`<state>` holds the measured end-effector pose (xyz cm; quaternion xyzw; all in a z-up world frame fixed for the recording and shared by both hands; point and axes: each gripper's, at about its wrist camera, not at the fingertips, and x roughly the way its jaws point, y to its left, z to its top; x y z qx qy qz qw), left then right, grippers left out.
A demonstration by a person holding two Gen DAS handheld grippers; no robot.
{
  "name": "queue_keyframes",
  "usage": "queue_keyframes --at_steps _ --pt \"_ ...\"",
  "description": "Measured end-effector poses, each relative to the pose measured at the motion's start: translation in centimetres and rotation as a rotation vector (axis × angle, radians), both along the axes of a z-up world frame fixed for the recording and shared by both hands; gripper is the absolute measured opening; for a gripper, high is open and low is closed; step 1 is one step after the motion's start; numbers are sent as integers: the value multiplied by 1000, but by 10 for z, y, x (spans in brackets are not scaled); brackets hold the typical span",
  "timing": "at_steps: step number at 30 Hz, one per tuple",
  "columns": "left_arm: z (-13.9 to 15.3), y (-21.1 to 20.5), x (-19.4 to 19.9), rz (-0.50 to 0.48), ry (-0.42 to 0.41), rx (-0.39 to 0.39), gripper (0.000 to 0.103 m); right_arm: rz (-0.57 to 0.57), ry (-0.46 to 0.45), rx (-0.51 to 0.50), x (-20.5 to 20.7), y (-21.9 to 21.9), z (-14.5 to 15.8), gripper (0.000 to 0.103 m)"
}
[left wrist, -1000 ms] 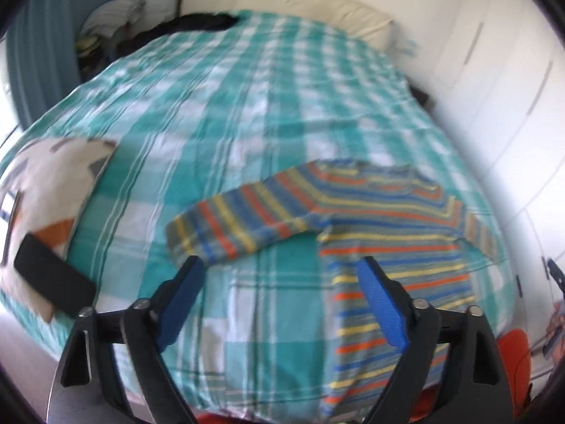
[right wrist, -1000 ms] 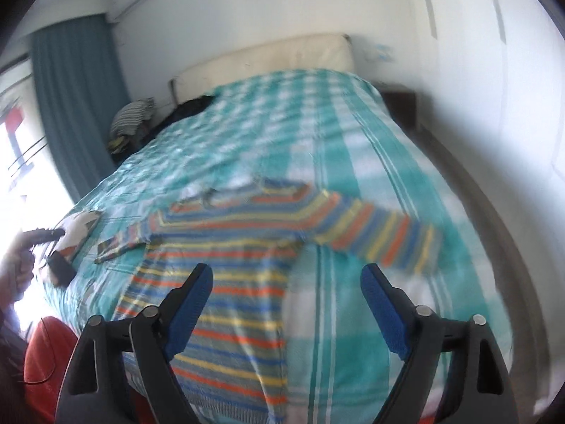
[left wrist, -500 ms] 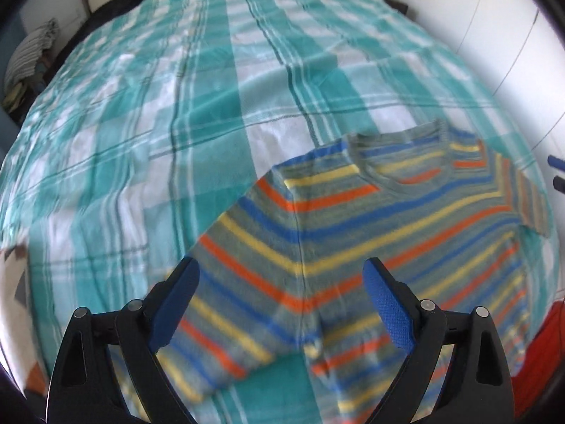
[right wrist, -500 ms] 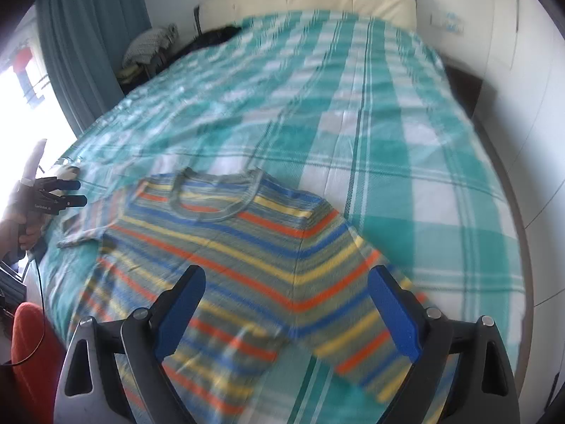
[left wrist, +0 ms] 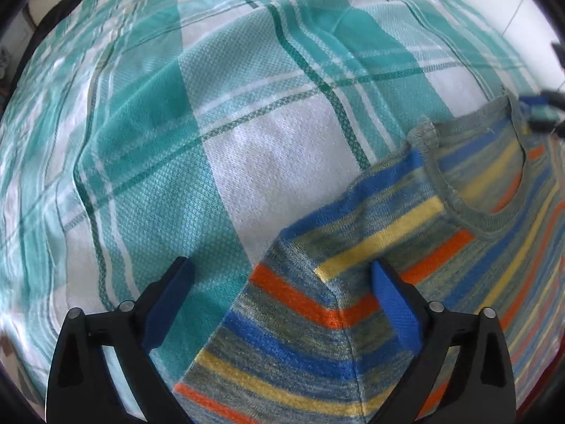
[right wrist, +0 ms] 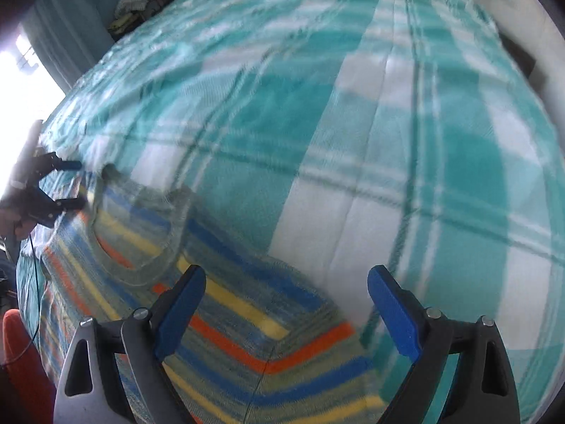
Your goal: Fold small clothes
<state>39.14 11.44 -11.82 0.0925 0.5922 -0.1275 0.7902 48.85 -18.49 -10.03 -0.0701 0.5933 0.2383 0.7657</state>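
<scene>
A small sweater (left wrist: 406, 282) with blue, yellow and orange stripes lies flat on the teal checked bedspread (left wrist: 247, 123), neck opening (left wrist: 487, 190) facing up. My left gripper (left wrist: 280, 265) hovers just over one shoulder. Its blue jaws stand wide and are closing, with the shoulder edge beneath the gap and no pad pressing the cloth. In the right wrist view my right gripper (right wrist: 286, 272) hangs over the other shoulder of the sweater (right wrist: 219, 318), its jaws also wide and closing without a grip. The left gripper (right wrist: 80, 184) shows there too, beyond the collar.
The bedspread (right wrist: 353, 123) stretches far beyond the sweater. A heap of clothes (right wrist: 141, 3) and a blue curtain (right wrist: 70, 35) stand at the far left, a pale headboard (right wrist: 529, 17) at the far right. Something orange-red (right wrist: 17, 353) sits below the bed's near edge.
Both grippers have swung forward and down, from a wide view of the bed to close over the sweater's shoulders. Their jaws have narrowed a little.
</scene>
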Motion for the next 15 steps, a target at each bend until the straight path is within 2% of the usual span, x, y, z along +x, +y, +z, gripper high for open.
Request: queue_keyframes --at_steps 1,2,3,4,7,9,11,15 --pt "3 0 -3 6 -7 -16 72 44 19 -28 -4 7 -8 55" --pt "7 0 -6 1 -14 -26 19 88 -15 -88 -9 14 -9 21" --pt "13 -4 -9 -4 -31 -19 4 125 -39 -107 -16 20 -5 6" --pt "19 -10 -14 -3 -80 31 4 134 -63 -129 -22 24 0 7" --pt "33 -29 -28 -1 -218 169 3 170 -231 -267 -42 35 22 7" --pt "43 -31 -26 51 -271 186 3 173 -343 -350 -49 39 35 7" --pt "50 -27 -17 108 -284 164 3 155 -412 -395 -48 41 43 6" --pt "49 -24 6 177 -319 172 3 90 -453 -428 -22 44 46 6"
